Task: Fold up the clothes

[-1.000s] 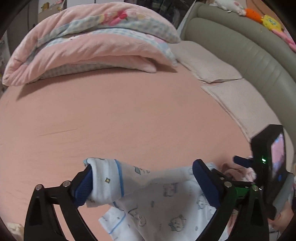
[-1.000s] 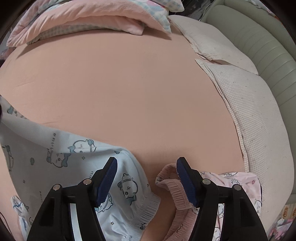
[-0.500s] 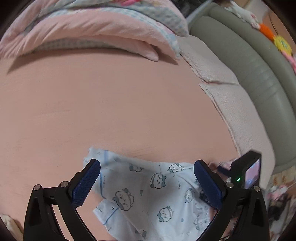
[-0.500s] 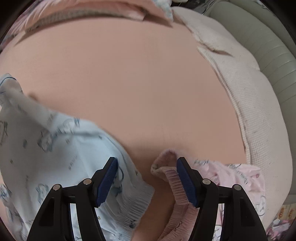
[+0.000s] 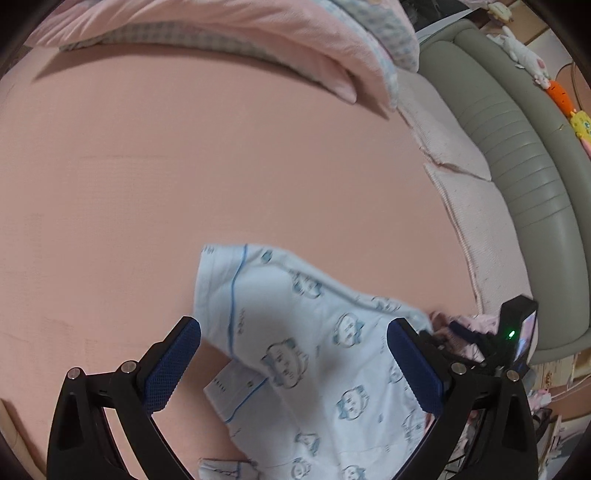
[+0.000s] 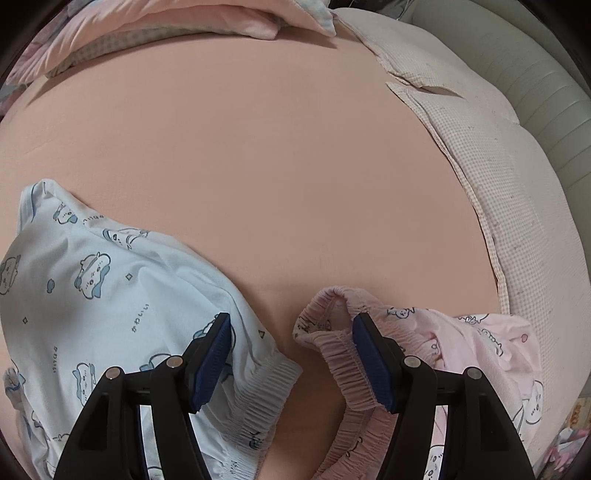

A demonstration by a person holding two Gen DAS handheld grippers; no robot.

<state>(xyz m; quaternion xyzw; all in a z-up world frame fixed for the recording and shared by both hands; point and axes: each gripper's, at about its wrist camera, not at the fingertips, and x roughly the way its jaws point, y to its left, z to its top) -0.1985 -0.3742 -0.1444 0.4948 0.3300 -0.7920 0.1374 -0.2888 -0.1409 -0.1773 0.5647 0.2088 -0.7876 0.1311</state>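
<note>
A light blue garment (image 5: 306, 343) printed with cartoon animals lies spread on the pink bed sheet (image 5: 184, 184). My left gripper (image 5: 293, 363) hangs open above it with nothing between its pads. In the right wrist view the same blue garment (image 6: 110, 295) lies at the lower left, its elastic waistband (image 6: 266, 395) near the middle. A pink garment (image 6: 461, 350) with a gathered waistband lies at the lower right. My right gripper (image 6: 291, 363) is open over the gap between the two garments, holding nothing. The right gripper's body (image 5: 517, 336) shows at the left view's right edge.
A folded pink quilt (image 5: 221, 33) lies at the back of the bed. Checked pillows (image 6: 498, 166) line the right side against a grey padded headboard (image 5: 524, 155). Plush toys (image 5: 565, 99) sit on top of the headboard.
My left gripper has let go of the blue garment's sleeve, which now lies flat on the sheet. Both views have tilted downward and drawn closer to the garments.
</note>
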